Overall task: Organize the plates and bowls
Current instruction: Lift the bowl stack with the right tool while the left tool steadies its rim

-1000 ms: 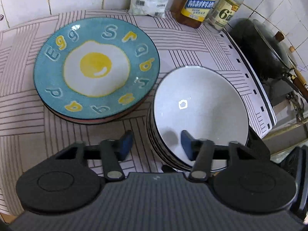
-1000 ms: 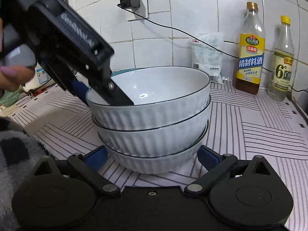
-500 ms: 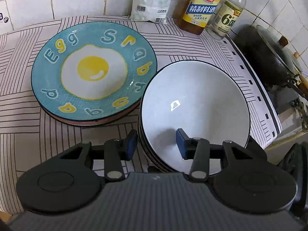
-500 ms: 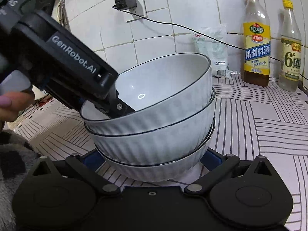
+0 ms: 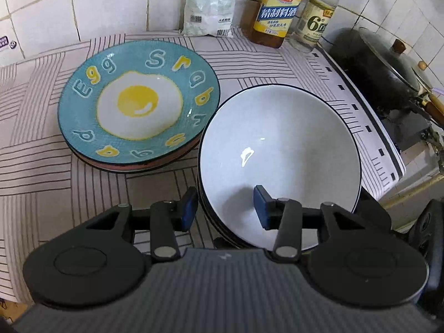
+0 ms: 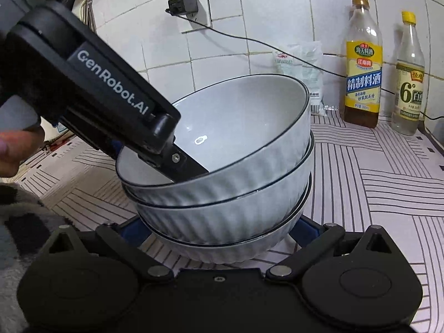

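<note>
**Inspector:** Left wrist view first. What is on the bench?

**Assistant:** A striped cloth (image 5: 41, 166) covers it. A blue egg plate (image 5: 138, 105) tops a short pile of plates toward the back left. Just beside it, nearer the right edge, stands the stack of white bowls (image 5: 280, 149). The left gripper (image 5: 226, 208) straddles the near rim of the top bowl: one blue pad lies outside the wall, the other inside. The jaws stand at a middling gap, and a gap shows between each pad and the wall, so I cannot confirm a clamp.

**Inspector:** Along the back edge?

**Assistant:** A white packet (image 5: 208, 2), a yellow-labelled bottle (image 5: 277, 14) and a clear bottle (image 5: 316, 19) stand against the tiled wall. A dark lidded pan (image 5: 388, 69) sits off the bench's right end.

**Inspector:** Right wrist view.

**Assistant:** Three ribbed bowls are nested; the top bowl (image 6: 236, 144) is tilted, its left rim low and its right rim high. The left gripper's finger reaches down into it from the upper left, and part of a hand (image 6: 14, 147) shows at the left edge. The right gripper (image 6: 219, 230) is spread wide, a blue pad on either side of the bottom bowl (image 6: 230, 249). Whether the pads press on it cannot be told.
</note>
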Tool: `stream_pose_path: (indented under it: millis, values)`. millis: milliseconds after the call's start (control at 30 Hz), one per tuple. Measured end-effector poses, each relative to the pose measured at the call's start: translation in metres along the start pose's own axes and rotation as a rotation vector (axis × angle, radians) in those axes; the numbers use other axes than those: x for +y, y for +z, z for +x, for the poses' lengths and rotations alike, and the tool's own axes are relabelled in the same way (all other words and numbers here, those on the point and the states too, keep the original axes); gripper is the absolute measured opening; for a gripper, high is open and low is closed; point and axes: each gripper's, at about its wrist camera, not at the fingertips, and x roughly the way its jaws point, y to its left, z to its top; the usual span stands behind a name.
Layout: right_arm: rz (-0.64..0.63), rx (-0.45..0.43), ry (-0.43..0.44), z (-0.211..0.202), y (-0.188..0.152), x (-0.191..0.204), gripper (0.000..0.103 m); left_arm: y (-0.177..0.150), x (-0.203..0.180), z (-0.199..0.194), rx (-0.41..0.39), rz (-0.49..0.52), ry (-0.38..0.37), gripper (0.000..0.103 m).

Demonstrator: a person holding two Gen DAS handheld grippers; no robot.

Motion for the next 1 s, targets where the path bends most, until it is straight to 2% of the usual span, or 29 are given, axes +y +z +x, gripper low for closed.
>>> stream_pose_path:
  millis: [333,533,733,1000]
  values:
    - [-0.075,-0.029,0.015,-0.019,0.030,0.020,0.103,0.006,0.002,-0.049,-0.046,0.014,0.013,0.042]
    - [-0.096,-0.060,0.031,-0.023,0.051,0.037,0.103,0.014,0.014,-0.080,-0.104,0.015,0.036,0.042]
    - [-0.116,-0.108,0.054,-0.012,0.077,0.054,0.103,0.030,0.033,-0.103,-0.147,0.019,0.065,0.042]
    - [-0.141,-0.123,0.080,0.020,0.102,0.069,0.103,0.056,0.064,-0.104,-0.143,-0.011,0.103,0.042]
